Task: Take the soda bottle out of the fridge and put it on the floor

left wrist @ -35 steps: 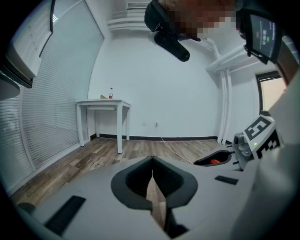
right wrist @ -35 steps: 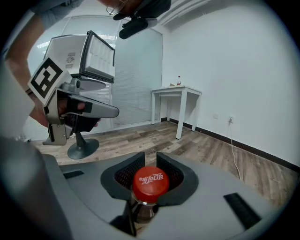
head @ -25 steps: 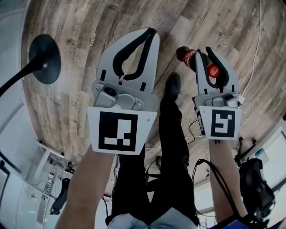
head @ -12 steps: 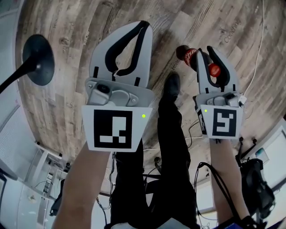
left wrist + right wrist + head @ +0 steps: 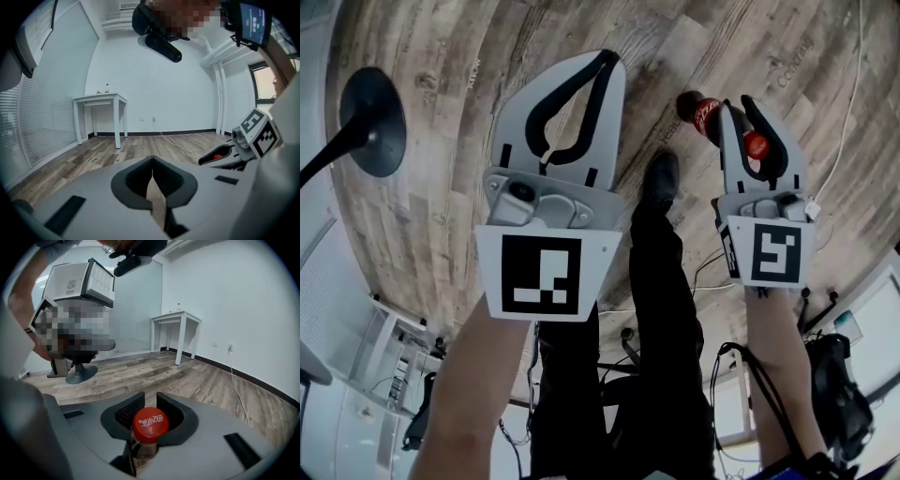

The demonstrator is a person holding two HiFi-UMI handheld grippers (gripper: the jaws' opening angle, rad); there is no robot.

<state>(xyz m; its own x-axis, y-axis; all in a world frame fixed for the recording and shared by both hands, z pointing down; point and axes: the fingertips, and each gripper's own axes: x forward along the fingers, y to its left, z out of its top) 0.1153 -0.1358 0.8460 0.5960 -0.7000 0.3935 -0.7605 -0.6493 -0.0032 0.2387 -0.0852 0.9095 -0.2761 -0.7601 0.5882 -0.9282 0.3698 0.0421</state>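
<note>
The soda bottle (image 5: 699, 112) has a red cap (image 5: 755, 145) and a red label, and it hangs above the wooden floor (image 5: 487, 56). My right gripper (image 5: 737, 105) is shut on its neck just below the cap. From the right gripper view the cap (image 5: 150, 423) sits between the dark pads (image 5: 129, 413). My left gripper (image 5: 606, 62), at the left of the head view, is shut with nothing in it. Its tips meet in the left gripper view (image 5: 151, 159), where the right gripper (image 5: 220, 154) shows at the right.
A black round stand base (image 5: 370, 122) rests on the floor at the left. A white cable (image 5: 848, 112) runs along the right. The person's shoe (image 5: 661, 178) stands between the grippers. A white table (image 5: 101, 101) is by the wall, and the fridge (image 5: 77, 282) stands with its door open.
Both grippers have sunk toward the floor, the right one still holding the bottle. The stand base has slid left in the head view.
</note>
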